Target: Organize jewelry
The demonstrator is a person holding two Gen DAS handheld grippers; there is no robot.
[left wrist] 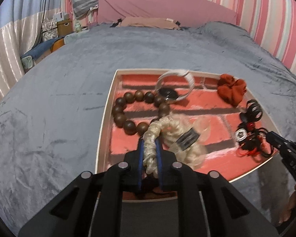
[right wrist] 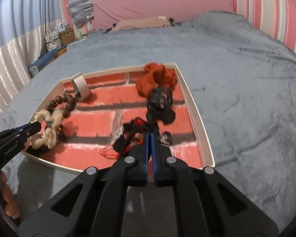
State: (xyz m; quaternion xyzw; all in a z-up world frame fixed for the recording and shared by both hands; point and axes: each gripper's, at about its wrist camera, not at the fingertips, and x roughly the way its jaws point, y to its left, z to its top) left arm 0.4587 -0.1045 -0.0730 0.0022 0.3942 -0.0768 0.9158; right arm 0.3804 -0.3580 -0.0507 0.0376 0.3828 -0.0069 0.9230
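Left wrist view was filled mostly by a grey-blue bedspread [left wrist: 59, 102], on which a shallow white-rimmed tray [left wrist: 105, 118] with a red brick-patterned floor was laid, lower centre of the frame. Inside the tray, a bracelet of dark brown wooden beads [left wrist: 126, 112] was seen at centre, overlapped at its lower right by a cream satin scrunchie [left wrist: 167, 130] bearing a dark tag. A white bangle [left wrist: 177, 83] was propped above the beads, and a rust-orange scrunchie [left wrist: 231, 90] lay at upper right. The left gripper [left wrist: 150, 144] was closed on the cream satin scrunchie. In the right wrist view, the right gripper [right wrist: 150, 136] was clamped on a tangle of black and red cords [right wrist: 132, 138], just below a black coil hair tie [right wrist: 159, 100].
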